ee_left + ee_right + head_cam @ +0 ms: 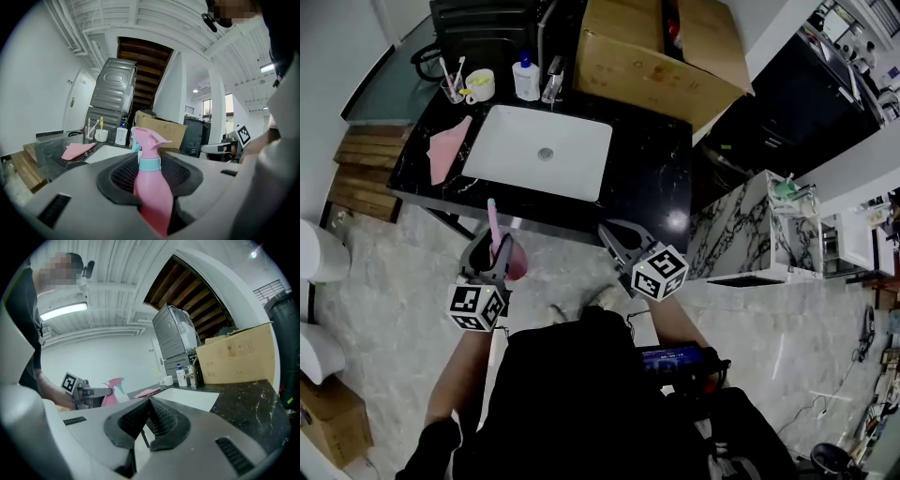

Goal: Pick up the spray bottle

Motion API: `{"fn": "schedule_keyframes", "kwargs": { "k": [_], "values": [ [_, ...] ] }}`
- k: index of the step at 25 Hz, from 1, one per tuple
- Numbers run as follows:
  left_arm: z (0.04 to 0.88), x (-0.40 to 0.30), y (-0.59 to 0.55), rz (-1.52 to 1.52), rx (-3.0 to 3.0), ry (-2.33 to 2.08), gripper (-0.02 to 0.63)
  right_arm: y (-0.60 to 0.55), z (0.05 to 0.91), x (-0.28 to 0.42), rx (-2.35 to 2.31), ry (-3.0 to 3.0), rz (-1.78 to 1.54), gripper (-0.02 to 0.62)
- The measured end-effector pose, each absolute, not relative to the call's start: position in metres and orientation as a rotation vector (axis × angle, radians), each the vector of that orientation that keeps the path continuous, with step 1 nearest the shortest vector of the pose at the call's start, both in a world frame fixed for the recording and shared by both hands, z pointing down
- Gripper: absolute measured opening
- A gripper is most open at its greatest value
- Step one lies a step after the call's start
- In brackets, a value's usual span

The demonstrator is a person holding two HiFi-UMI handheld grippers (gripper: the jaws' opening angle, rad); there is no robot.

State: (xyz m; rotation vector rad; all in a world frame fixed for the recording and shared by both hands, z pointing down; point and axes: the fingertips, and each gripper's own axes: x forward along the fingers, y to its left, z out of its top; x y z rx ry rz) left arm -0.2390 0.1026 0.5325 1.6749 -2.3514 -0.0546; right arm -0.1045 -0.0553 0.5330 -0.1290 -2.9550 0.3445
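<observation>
Left hand-held gripper [490,251] clamped on the pink bottle [151,187], off the surface [647,178]; right hand-held gripper [149,404] jaws together, empty.

I looked down at a black counter [652,178]. A white sink [539,150] was set in it, nearer the left side. A pink cloth [445,150] lay flat by the left edge, just beside the sink. Along the back edge stood a cup of toothbrushes [450,89], a white mug [479,85] just beside it, a white soap bottle [525,79] with a blue top, and a shiny tap [551,81]. A big brown box [661,47] sat on the back right corner.
</observation>
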Motion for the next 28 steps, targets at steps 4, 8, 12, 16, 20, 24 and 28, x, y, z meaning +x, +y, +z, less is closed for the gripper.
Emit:
{"fn": "schedule_keyframes", "kwargs": {
  "k": [4,8,12,16,20,24,28],
  "values": [
    [0.533,-0.234,0.109,-0.065,1.673,-2.35,0.153,-0.048,0.53,-0.103,-0.141,-2.953,0.329,0.026],
    [0.534,-0.229,0.114,-0.058,1.677,-2.35,0.152,-0.039,0.53,-0.099,-0.155,-2.95,0.338,0.026],
    [0.536,-0.225,0.116,-0.057,1.687,-2.34,0.152,-0.033,0.533,-0.097,-0.157,-2.944,0.335,0.026],
    [0.539,-0.218,0.114,-0.059,1.706,-2.318,0.152,-0.033,0.536,-0.09,-0.127,-2.94,0.344,0.026],
    [0.538,-0.219,0.113,-0.055,1.723,-2.31,0.15,-0.034,0.537,-0.087,-0.104,-2.942,0.345,0.026],
    [0.537,-0.217,0.113,-0.054,1.739,-2.3,0.15,-0.034,0.537,-0.086,-0.088,-2.942,0.346,0.026],
    [0.538,-0.212,0.113,-0.056,1.744,-2.282,0.149,-0.033,0.538,-0.081,-0.08,-2.934,0.352,0.026]
  ]
}}
